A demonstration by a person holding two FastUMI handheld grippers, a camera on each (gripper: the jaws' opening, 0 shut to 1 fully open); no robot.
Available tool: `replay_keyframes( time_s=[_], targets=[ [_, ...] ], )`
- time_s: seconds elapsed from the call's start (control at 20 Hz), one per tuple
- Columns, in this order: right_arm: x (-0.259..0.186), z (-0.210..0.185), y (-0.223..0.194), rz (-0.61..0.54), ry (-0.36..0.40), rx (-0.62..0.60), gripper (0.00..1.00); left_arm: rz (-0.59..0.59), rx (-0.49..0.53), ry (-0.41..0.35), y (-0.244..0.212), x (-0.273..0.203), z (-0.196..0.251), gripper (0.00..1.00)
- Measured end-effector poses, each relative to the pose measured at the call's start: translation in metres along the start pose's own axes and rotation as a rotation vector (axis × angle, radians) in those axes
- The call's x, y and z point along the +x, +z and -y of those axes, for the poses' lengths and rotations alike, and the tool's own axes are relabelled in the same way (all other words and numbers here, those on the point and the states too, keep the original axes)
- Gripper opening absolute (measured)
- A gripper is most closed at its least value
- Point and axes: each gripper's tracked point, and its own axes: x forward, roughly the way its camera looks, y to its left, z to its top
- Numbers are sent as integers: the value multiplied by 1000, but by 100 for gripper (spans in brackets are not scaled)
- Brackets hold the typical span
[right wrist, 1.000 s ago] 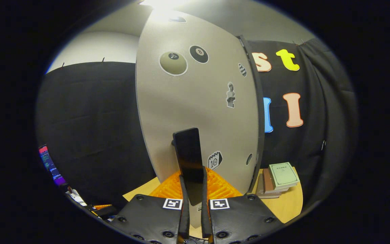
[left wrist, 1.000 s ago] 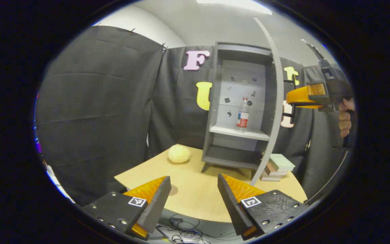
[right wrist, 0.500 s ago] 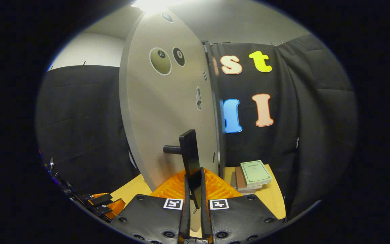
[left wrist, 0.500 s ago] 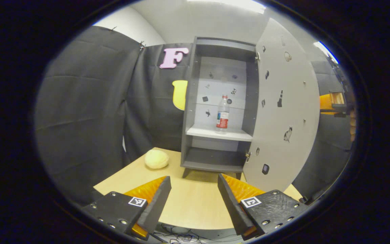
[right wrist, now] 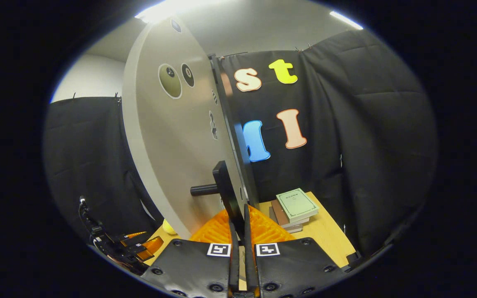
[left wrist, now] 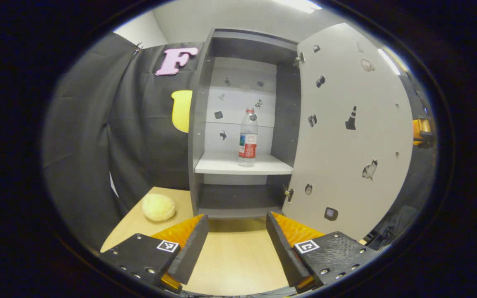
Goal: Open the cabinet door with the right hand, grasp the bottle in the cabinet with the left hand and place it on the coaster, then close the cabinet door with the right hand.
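Note:
The grey cabinet [left wrist: 199, 124] stands open on the wooden table [left wrist: 234, 256]. A clear water bottle [left wrist: 248, 138] with a red label stands upright on its white middle shelf [left wrist: 222, 165]. My left gripper [left wrist: 237, 238] is open, low over the table in front of the cabinet, well short of the bottle. The pale cabinet door [left wrist: 346, 136] is swung wide to the right. In the right gripper view, my right gripper [right wrist: 238, 225] is shut on the door's black handle [right wrist: 224, 192], on the door's outer face [right wrist: 168, 140]. The far right gripper [left wrist: 422, 131] peeks past the door's edge.
A yellow sponge-like ball [left wrist: 158, 207] lies on the table left of the cabinet. A stack of books [right wrist: 294, 209] sits on the table's far corner behind the door. The left gripper [right wrist: 133, 248] shows low at the left.
The door has swung from edge-on to wide open, pulled by my right gripper. My left gripper has moved closer to the cabinet, so the bottle looms larger.

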Motion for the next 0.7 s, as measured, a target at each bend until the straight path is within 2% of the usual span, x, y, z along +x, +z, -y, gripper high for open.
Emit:
replay_keyframes(
  time_s=[0.1, 0.2, 0.3, 0.35, 0.4, 0.45, 0.55, 0.6, 0.65, 0.7],
  targets=[
    [-3, 0, 0, -11, -20, -7, 8, 17, 16, -29, 11, 22, -16, 83],
    [-11, 9, -2, -6, -52, -74, 8, 26, 23, -53, 18, 40, -31, 86],
    [-17, 22, 3, 23, -84, -138, 8, 28, 22, -81, 22, 53, -41, 83],
    [-18, 27, 6, 32, -108, -138, 7, 28, 20, -100, 23, 59, -44, 86],
    [-19, 27, 7, 39, -127, -123, 8, 24, 21, -118, 23, 64, -47, 83],
    [-21, 28, 6, 46, -160, -98, 8, 23, 20, -138, 25, 70, -47, 86],
    [-28, 32, 5, 55, -227, -41, 11, 24, 22, -183, 28, 79, -45, 83],
    [-31, 32, 5, 58, -251, -11, 9, 32, 26, -203, 32, 82, -43, 86],
    [-37, 31, 5, 64, -267, 10, 0, 40, 34, -220, 36, 85, -41, 86],
    [-39, 34, 5, 73, -289, 21, 6, 47, 43, -231, 41, 90, -39, 86]
  ],
)
